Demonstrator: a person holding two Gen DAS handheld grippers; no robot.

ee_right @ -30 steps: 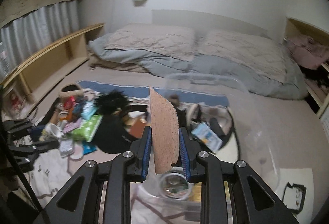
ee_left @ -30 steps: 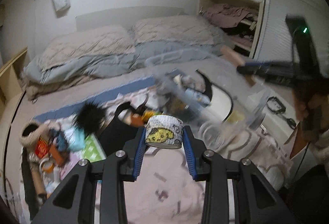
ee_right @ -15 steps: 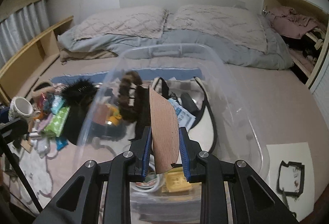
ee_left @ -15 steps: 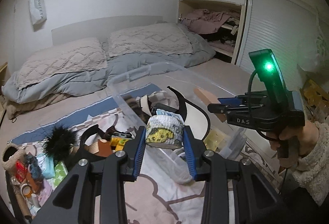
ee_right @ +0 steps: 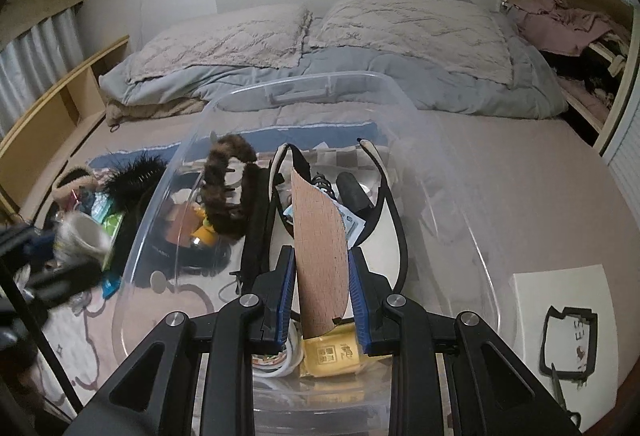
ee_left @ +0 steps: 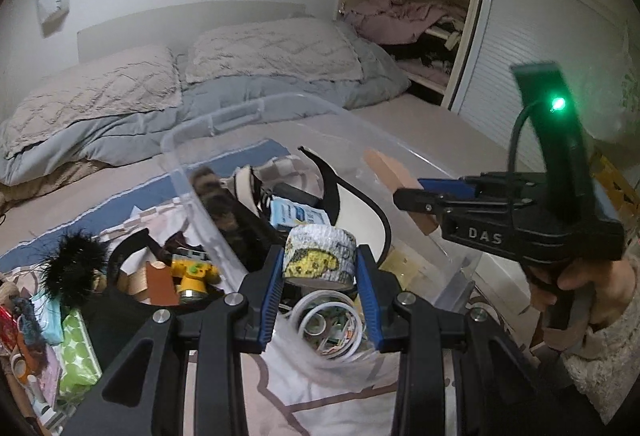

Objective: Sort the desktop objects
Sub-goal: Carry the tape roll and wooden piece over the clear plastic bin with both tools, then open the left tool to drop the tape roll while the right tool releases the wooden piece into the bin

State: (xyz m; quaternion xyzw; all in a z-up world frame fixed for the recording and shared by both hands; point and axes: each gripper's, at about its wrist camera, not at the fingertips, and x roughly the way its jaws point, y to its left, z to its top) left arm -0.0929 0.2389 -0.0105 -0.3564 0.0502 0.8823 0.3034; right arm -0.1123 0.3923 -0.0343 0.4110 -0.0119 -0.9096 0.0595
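Right wrist: bin (ee_right: 304,83) with headband (ee_right: 224,187).

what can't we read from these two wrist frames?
- Left gripper, right wrist view: motion-blurred at the frame's left edge; grip unreadable there.
- Tape rolls, left wrist view: partly hidden behind the patterned tape roll.
- Yellow packet, right wrist view: print too small, top covered by the cork sheet.
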